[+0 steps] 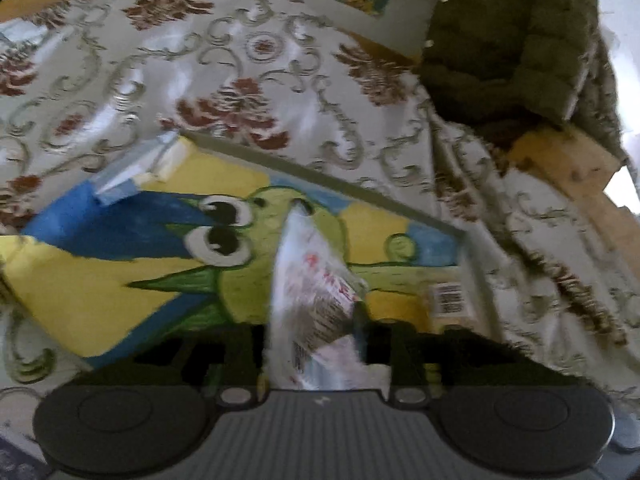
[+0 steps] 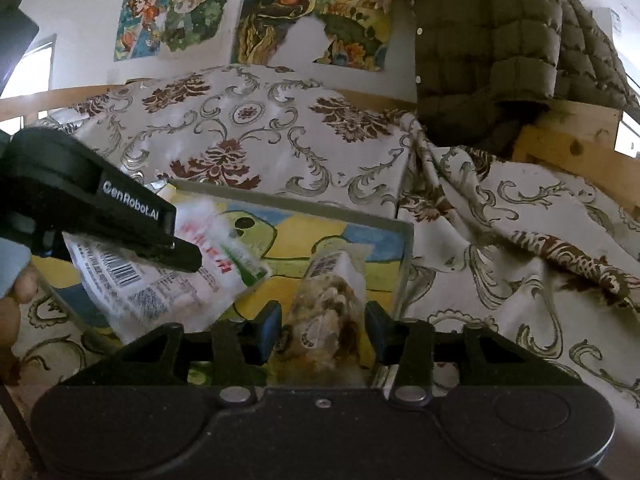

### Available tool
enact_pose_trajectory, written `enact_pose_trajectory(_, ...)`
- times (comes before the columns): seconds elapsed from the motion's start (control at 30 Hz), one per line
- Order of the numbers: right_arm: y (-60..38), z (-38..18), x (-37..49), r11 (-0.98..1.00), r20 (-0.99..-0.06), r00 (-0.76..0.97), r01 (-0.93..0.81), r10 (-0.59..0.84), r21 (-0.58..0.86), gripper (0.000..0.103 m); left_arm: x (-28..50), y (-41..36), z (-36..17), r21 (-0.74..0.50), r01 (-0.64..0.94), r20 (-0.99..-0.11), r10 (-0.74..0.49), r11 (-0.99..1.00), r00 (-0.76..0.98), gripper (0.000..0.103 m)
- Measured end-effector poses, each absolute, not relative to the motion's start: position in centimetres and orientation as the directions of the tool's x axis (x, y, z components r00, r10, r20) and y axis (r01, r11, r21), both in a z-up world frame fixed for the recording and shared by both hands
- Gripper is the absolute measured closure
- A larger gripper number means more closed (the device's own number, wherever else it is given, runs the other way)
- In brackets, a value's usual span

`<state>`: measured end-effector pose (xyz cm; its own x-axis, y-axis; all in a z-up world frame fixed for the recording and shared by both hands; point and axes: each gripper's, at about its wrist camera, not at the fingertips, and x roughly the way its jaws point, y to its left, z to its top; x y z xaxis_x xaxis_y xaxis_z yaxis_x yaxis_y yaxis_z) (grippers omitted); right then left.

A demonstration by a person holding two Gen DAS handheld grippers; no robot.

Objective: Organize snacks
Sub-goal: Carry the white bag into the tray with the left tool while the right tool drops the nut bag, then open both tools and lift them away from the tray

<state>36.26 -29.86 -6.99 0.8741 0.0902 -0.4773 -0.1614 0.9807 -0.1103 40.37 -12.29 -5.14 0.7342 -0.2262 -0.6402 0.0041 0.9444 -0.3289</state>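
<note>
over the shallow grey tray with a painted green fish point(image 2: 352, 216), the left claw point(image 1: 316, 344) holds a blurred white crinkly packet point(image 1: 312, 280), grip unclear; the right claw point(image 2: 322, 332) brackets a clear brownish snack bag point(image 2: 328, 300), contact hidden.

Both wrist cameras look down close over the painted tray point(image 1: 476, 272) point(image 2: 404, 264), sharing the patterned cloth point(image 1: 280, 80) point(image 2: 260, 128) beyond.

The left claw point(image 2: 182, 256) reaches in tilted downward, a bare fingertip point(image 2: 24, 288) showing behind it. The right claw point(image 2: 322, 328) points forward and down, its fingers point(image 2: 269, 330) parted.
</note>
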Motion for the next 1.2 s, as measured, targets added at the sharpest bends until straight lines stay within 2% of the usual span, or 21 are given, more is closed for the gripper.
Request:
enact_pose_trajectory(0.03,-29.9,-7.0,36.2,0.981,-0.48,0.873,-0.161,0.09,-0.109,0.047,40.2,-12.2,-5.0,-0.317,-0.007,-0.645,-0.21,0.948,0.735,0.032)
enact_pose_trajectory(0.13,-29.8,-6.6,35.6,0.98,-0.488,0.867,-0.171,0.1,-0.104,0.039,39.1,-11.6,-4.5,-0.281,-0.038,-0.629,-0.154,0.959,0.762,0.015)
enact_pose_trajectory(0.2,-29.6,-6.1,34.9,0.981,-0.481,0.872,-0.164,0.095,-0.105,0.024,38.1,-11.2,-3.9,-0.273,-0.042,-0.614,-0.141,0.961,0.777,0.01)
enact_pose_trajectory(0.33,-30.1,-4.4,33.3,0.986,-0.457,0.885,-0.141,0.088,-0.083,0.016,35.8,-10.3,-2.3,-0.276,-0.049,-0.584,-0.126,0.96,0.802,0.003)
enact_pose_trajectory(0.5,-31.9,-1.5,30.1,0.995,-0.409,0.909,-0.101,0.082,-0.024,0.001,31.9,-9.5,-0.4,-0.252,-0.047,-0.554,-0.105,0.966,0.826,0.0)
enact_pose_trajectory(0.73,-33.1,1.4,25.0,0.995,-0.384,0.918,-0.089,0.096,0.034,0.001,24.5,-7.8,1.8,-0.299,-0.078,-0.52,-0.093,0.951,0.849,0.0)
enact_pose_trajectory(1.2,-31.7,3.9,12.3,0.999,-0.304,0.952,-0.022,0.03,0.027,0.001,11.8,-6.5,2.8,-0.149,-0.176,-0.503,0.078,0.973,0.861,0.0)
